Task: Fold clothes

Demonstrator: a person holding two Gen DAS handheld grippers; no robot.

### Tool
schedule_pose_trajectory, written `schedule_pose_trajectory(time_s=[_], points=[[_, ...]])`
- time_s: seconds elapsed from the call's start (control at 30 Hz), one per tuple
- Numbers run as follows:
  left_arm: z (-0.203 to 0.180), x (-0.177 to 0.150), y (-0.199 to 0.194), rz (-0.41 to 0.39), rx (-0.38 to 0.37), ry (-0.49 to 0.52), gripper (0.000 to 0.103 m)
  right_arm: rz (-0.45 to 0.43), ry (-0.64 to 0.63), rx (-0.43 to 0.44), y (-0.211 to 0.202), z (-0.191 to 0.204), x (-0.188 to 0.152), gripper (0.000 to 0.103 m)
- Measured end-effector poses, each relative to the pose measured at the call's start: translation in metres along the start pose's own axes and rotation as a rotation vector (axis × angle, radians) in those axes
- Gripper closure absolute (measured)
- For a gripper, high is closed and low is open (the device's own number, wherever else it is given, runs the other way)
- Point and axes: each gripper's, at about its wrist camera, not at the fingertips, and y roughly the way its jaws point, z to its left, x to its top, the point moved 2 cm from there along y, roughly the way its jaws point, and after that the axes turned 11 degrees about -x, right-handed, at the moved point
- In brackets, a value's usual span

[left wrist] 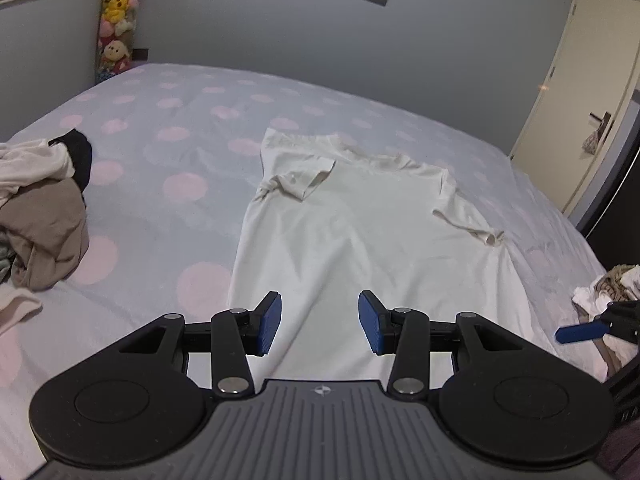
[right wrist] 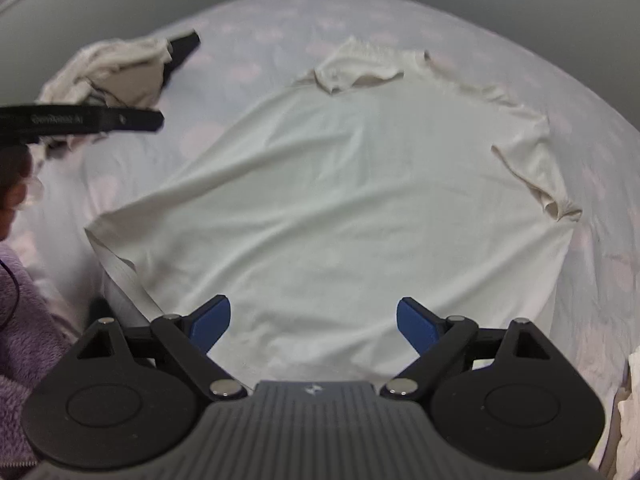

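A white T-shirt (left wrist: 352, 232) lies spread flat on the bed, collar far, hem near me. Its left sleeve (left wrist: 304, 178) is folded in over the body; the right sleeve (left wrist: 468, 216) sticks out. My left gripper (left wrist: 319, 326) is open and empty just above the shirt's hem. My right gripper (right wrist: 313, 324) is open wider and empty, also above the hem end of the shirt (right wrist: 340, 200). The right gripper shows at the right edge of the left wrist view (left wrist: 580, 332); the left gripper shows as a dark bar in the right wrist view (right wrist: 88, 120).
The bed has a pale sheet with pink dots (left wrist: 184, 188). A pile of unfolded clothes (left wrist: 40, 208) lies on the bed's left side. More clothes (left wrist: 608, 284) sit at the right edge. A door (left wrist: 580, 100) stands at the right, plush toys (left wrist: 116, 20) by the far wall.
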Motion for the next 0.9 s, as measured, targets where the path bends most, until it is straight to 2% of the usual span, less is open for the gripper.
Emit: schedule_pose_trajectory(time_s=[0.1, 0.17, 0.23, 0.47, 0.53, 0.6, 0.73, 0.83, 0.9], points=[[-0.005, -0.006, -0.005, 0.032, -0.003, 0.001, 0.062, 0.012, 0.081, 0.024, -0.001, -0.021, -0.010, 0.011], [-0.009, -0.009, -0.011, 0.051, -0.018, 0.038, 0.062, 0.032, 0.096, 0.062, 0.000, -0.031, -0.018, 0.011], [-0.012, -0.011, -0.017, 0.071, -0.032, 0.089, 0.062, 0.018, 0.038, 0.048, -0.004, -0.038, -0.028, 0.011], [-0.031, -0.021, -0.030, 0.190, 0.064, 0.310, 0.062, -0.024, -0.184, -0.018, -0.018, -0.064, -0.060, 0.015], [-0.037, -0.027, -0.028, 0.230, 0.082, 0.373, 0.062, -0.013, -0.259, -0.061, -0.018, -0.077, -0.070, 0.031], [-0.043, -0.034, -0.024, 0.267, 0.097, 0.428, 0.062, 0.014, -0.337, -0.116, -0.014, -0.090, -0.081, 0.042], [-0.045, -0.040, -0.020, 0.291, 0.102, 0.413, 0.062, 0.080, -0.429, -0.193, 0.000, -0.121, -0.100, 0.049], [-0.046, -0.042, -0.015, 0.306, 0.100, 0.391, 0.062, 0.129, -0.408, -0.216, 0.015, -0.144, -0.105, 0.050], [-0.046, -0.043, -0.012, 0.316, 0.098, 0.388, 0.062, 0.155, -0.346, -0.226, 0.027, -0.157, -0.100, 0.050]])
